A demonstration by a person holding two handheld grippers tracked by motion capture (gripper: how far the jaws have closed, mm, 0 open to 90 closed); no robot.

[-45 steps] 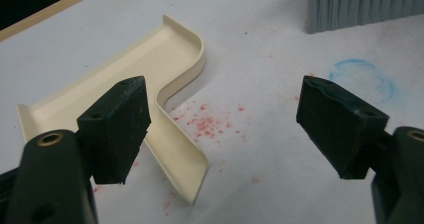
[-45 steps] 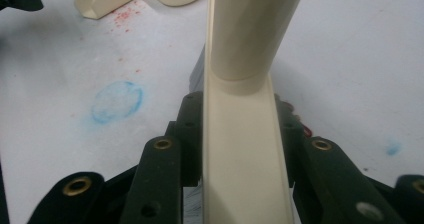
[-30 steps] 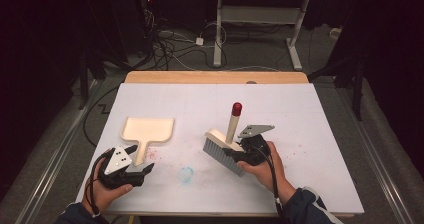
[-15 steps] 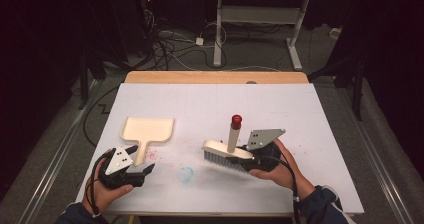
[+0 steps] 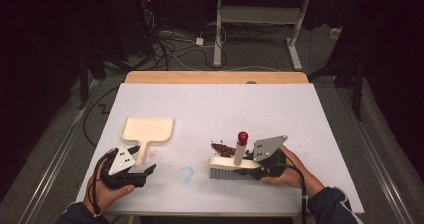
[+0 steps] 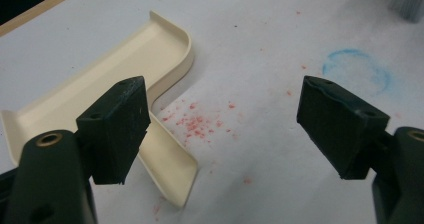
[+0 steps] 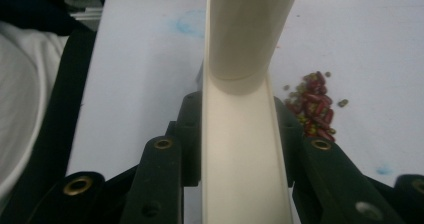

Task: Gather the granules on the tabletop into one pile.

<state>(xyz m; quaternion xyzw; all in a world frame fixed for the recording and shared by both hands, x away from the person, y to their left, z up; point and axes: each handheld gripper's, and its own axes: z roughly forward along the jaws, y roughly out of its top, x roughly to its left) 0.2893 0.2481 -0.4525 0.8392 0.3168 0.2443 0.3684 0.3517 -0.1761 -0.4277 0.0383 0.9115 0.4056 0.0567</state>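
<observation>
Smooth cream plastic brush (image 5: pixel 235 161) and dustpan (image 5: pixel 147 130), matt white table (image 5: pixel 300 114)

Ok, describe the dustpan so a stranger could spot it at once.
Start at the white table and look to its left half. There a cream dustpan lies flat, its short handle pointing toward the left gripper. Unlike the brush beside the beans, it has no bristles and nothing grips it.

A cream brush (image 5: pixel 235 163) with grey bristles and a red-capped upright handle is held flat on the white table just beside a heap of red beans (image 5: pixel 223 148), well apart from a cream dustpan (image 5: pixel 148 130).
</observation>
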